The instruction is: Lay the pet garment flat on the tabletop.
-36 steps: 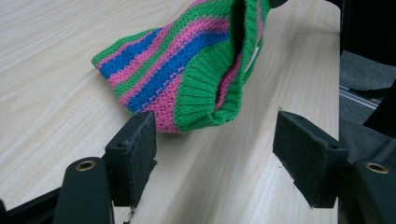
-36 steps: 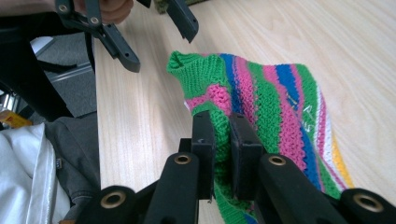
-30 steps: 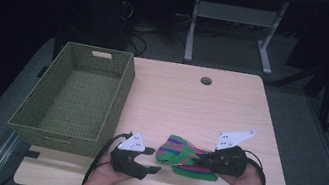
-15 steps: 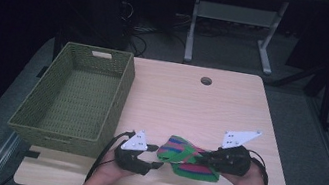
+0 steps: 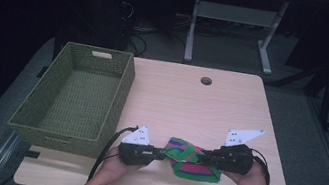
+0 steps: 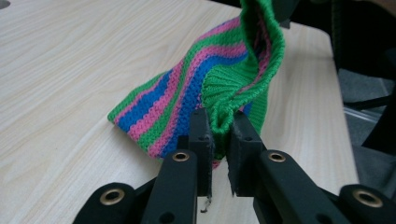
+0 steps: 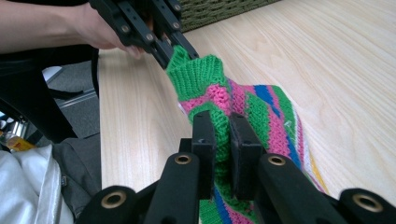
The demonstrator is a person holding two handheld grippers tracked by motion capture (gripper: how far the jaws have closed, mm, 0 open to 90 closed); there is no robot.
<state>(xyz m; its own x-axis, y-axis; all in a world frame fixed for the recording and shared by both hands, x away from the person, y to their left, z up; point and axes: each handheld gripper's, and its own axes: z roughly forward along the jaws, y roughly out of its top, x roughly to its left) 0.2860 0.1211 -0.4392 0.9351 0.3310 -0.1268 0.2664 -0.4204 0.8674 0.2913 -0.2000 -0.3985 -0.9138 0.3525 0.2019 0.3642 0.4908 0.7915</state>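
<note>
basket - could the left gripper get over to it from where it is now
Probably yes: the green basket sits just beside the left gripper, nothing between them. But its jaws have just closed on the striped knit, which the right gripper also clamps.

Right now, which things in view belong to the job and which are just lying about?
In the job:
- striped knit cloth, pinched at both ends
- left gripper, jaws just closed on its green ribbed edge
- right gripper, clamped on it

Lying about:
- green woven basket, empty
- table

One striped knitted cloth (image 5: 193, 160), one woven basket (image 5: 75, 98), one table (image 5: 192, 97), and two hand-held grippers.
</note>
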